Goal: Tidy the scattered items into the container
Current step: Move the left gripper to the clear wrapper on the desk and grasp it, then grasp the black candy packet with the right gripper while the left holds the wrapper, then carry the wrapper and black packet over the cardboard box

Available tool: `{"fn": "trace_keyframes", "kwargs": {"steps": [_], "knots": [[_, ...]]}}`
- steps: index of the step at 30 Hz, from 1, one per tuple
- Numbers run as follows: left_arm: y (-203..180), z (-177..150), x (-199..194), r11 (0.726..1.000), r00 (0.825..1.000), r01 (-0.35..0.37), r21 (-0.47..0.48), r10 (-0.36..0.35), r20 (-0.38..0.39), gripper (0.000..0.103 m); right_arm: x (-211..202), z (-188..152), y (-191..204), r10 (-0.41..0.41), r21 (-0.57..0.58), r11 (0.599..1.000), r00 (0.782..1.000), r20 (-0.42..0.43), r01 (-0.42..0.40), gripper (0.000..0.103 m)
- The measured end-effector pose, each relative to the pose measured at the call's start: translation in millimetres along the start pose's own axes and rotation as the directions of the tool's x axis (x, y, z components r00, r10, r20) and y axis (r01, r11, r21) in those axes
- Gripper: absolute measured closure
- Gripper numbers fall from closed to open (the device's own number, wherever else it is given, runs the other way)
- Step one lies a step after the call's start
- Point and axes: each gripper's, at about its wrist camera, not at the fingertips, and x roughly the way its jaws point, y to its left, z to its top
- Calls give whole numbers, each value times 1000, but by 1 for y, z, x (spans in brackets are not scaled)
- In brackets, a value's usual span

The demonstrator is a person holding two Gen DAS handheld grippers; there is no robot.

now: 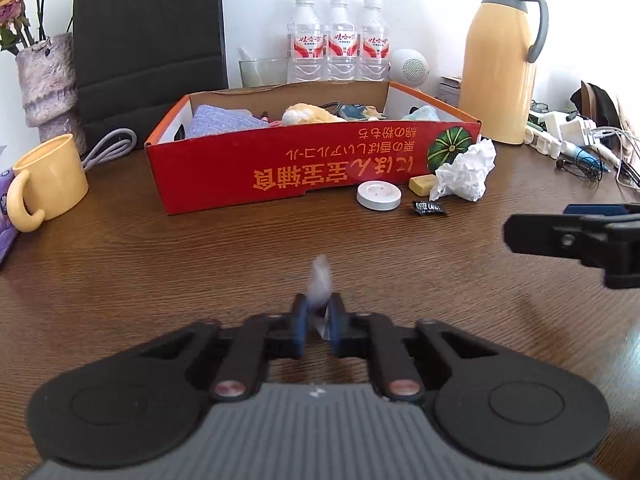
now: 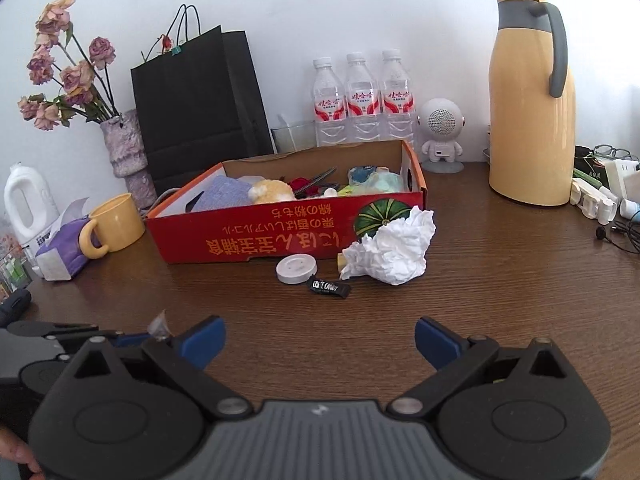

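Left wrist view: left tool [image 1: 319, 322] nearly closed, blue pads clamped on a small clear crinkly wrapper [image 1: 321, 280] sticking up past the fingertips, low over the brown wood bench [image 1: 200, 264]. Red cardboard box [image 1: 288, 168] straight ahead, open top, already holding a lavender cloth [image 1: 218, 121], a yellow plush [image 1: 308, 114] and other bits too small to identify. Loose on bench by box's front right corner: white round disc [image 1: 379, 195], black candy wrapper [image 1: 430, 208], small yellow block [image 1: 422, 183] touching crumpled white tissue [image 1: 466, 172]. Yellow mug [image 1: 50, 180] left of box, yellow thermos jug [image 1: 504, 60] right, three water bottles [image 1: 338, 40] behind. Right tool's finger [image 1: 560, 236] entering from right edge. Right wrist view: right tool [image 2: 318, 342] spread wide, nothing between blue pads, aimed over bare bench [image 2: 500, 272] short of the loose items. Candy wrapper [image 2: 329, 289] nearest, disc [image 2: 297, 269] just behind it, tissue [image 2: 394, 246] to the right leaning against box [image 2: 260, 236]; yellow block mostly hidden behind tissue. Left tool [image 2: 132, 338] at lower left with the clear wrapper [image 2: 159, 325] pinched. Black paper bag [image 2: 200, 108], vase of dried roses [image 2: 124, 152], tissue pack [image 2: 64, 248] and white speaker figure [image 2: 442, 132] in background.
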Motion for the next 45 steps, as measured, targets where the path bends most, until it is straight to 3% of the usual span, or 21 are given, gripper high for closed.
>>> {"fn": "trace_keyframes", "kwargs": {"steps": [6,8,12,16,20,23,35,41,45], "knots": [[0,1,-6,1000,999,19,-5,-19,32,94,44,18,-4,2,-74,997,998,-62,-7,12],[4,2,-8,999,999,24,-29,-23,40,94,59,23,-2,0,-98,995,998,-70,-7,20],[15,5,-11,996,998,34,-77,-29,56,94,84,25,5,-51,-153,988,995,-90,37,21],[20,5,-11,994,997,52,-92,-47,57,94,97,27,3,-67,-103,993,992,-105,56,40],[14,3,-11,995,996,76,-63,-73,56,94,99,27,7,-98,-86,992,991,-93,90,47],[11,1,-12,996,995,82,-47,-79,60,94,101,26,11,-133,-91,988,989,-71,126,71],[9,-11,-46,996,994,74,-49,-70,81,94,80,11,19,-140,-110,985,988,-59,133,81],[3,-27,-77,997,995,49,-52,-45,86,94,30,-22,38,-115,-113,988,992,-55,108,83],[-4,-32,-102,998,992,39,-41,-34,121,94,-17,-40,54,-99,-122,988,995,-8,97,83]]}}
